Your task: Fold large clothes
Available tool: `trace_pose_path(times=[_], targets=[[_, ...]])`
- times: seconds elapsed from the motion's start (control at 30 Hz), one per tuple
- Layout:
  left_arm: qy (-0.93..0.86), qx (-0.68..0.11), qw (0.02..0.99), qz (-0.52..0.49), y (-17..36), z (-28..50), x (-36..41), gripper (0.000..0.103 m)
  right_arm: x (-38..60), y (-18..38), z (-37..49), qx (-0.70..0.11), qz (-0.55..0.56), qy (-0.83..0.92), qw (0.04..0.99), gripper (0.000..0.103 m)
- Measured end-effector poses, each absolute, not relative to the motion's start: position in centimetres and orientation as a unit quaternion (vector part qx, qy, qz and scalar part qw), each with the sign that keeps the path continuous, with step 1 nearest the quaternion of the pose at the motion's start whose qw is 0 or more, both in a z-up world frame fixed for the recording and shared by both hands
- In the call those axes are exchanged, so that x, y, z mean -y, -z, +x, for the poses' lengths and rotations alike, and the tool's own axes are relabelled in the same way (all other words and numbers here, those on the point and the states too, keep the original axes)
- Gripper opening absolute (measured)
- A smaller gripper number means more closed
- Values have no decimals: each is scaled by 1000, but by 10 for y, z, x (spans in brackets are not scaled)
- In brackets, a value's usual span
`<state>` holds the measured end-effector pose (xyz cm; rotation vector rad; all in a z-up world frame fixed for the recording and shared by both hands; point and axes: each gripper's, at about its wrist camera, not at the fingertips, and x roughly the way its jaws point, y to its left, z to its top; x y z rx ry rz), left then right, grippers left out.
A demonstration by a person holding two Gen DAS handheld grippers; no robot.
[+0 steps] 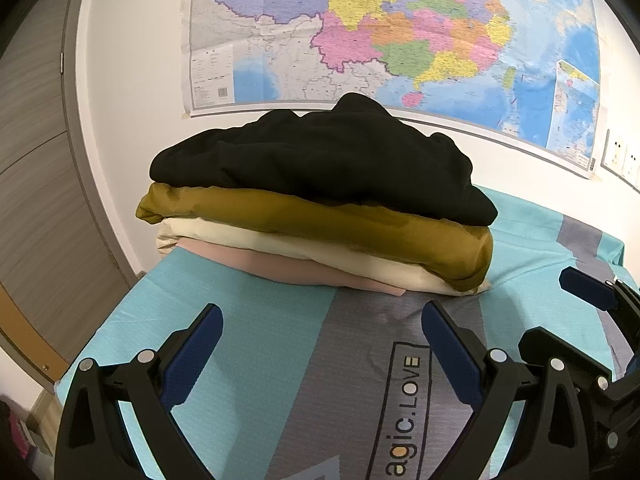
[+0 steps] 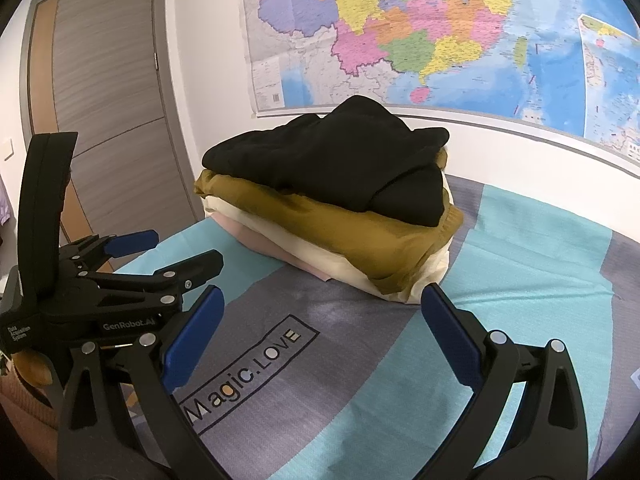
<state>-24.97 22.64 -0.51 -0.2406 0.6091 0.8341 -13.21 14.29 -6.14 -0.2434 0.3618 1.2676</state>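
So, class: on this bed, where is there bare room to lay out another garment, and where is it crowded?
Free: the grey band with the Magic.LOVE print, between the open left gripper and right gripper and the stack; also the teal sheet right of the stack. Crowded: the far end by the wall, where the black garment tops the folded pile.
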Motion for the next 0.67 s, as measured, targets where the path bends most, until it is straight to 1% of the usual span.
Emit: trace_pose_path(times=[0.27, 0.37, 0.57, 0.67], targets=[[-356, -290, 880, -118, 6, -231, -211, 96, -114, 61, -118, -174, -94, -567, 799, 97], [-330, -302, 886, -120, 8, -215, -198, 96, -93, 64, -107, -183, -81, -548, 812, 97], [-270, -340, 892, -126, 21, -169, -167, 96, -30, 74, -73, -203, -68, -459, 862, 97], [-240, -366, 892, -115, 34, -136, -145, 96, 7, 83, -48, -230, -69, -384, 891, 97]])
